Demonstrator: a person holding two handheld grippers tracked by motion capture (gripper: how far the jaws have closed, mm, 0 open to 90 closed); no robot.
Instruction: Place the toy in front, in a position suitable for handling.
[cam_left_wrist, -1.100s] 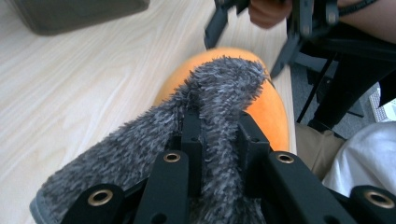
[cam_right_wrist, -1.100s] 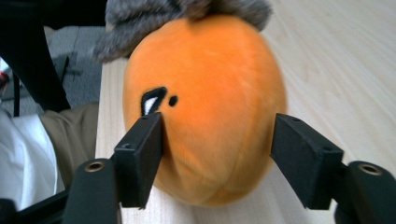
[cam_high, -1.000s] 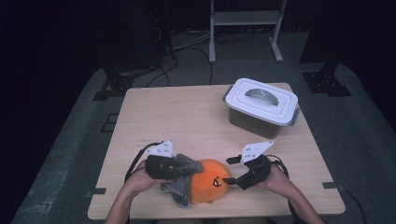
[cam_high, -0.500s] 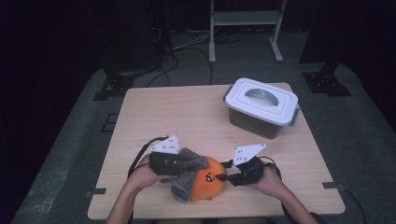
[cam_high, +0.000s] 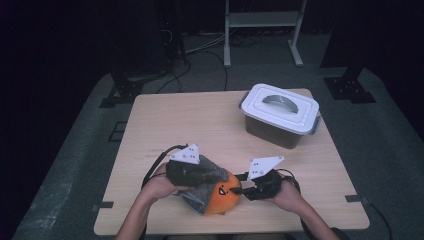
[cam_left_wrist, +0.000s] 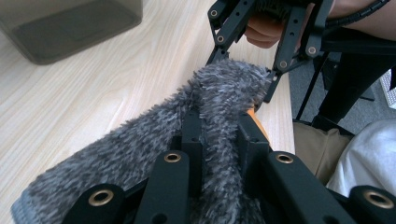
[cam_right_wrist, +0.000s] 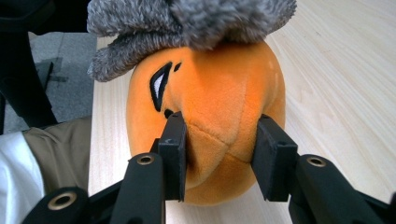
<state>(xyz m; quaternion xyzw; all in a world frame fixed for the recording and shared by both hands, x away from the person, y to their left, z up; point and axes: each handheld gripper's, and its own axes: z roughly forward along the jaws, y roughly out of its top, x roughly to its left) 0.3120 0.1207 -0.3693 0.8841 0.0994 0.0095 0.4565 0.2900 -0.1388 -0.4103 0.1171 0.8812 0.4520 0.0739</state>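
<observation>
Where the orange plush toy (cam_high: 221, 196) sits at the bench's (cam_high: 200, 120) near edge, I read no label; its stitched black eye shows, grey fur (cam_left_wrist: 224, 93) capping it. My left tool (cam_high: 197, 176) is clenched on that fur. My right tool (cam_high: 239, 189), having just closed, grasps the orange body. The toy's underside is hidden. The lidded box (cam_high: 280, 114) stands well apart.

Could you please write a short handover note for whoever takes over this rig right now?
Left gripper: shut on the grey fuzzy cloth, near the table front edge.
Right gripper: its fingers have just been closing and now press the orange plush toy from both sides.
Done: both things gripped, the cloth draped over the toy's top.
Left, probably: part cloth and toy. The lidded bin at the far right is closed, untouched.
</observation>
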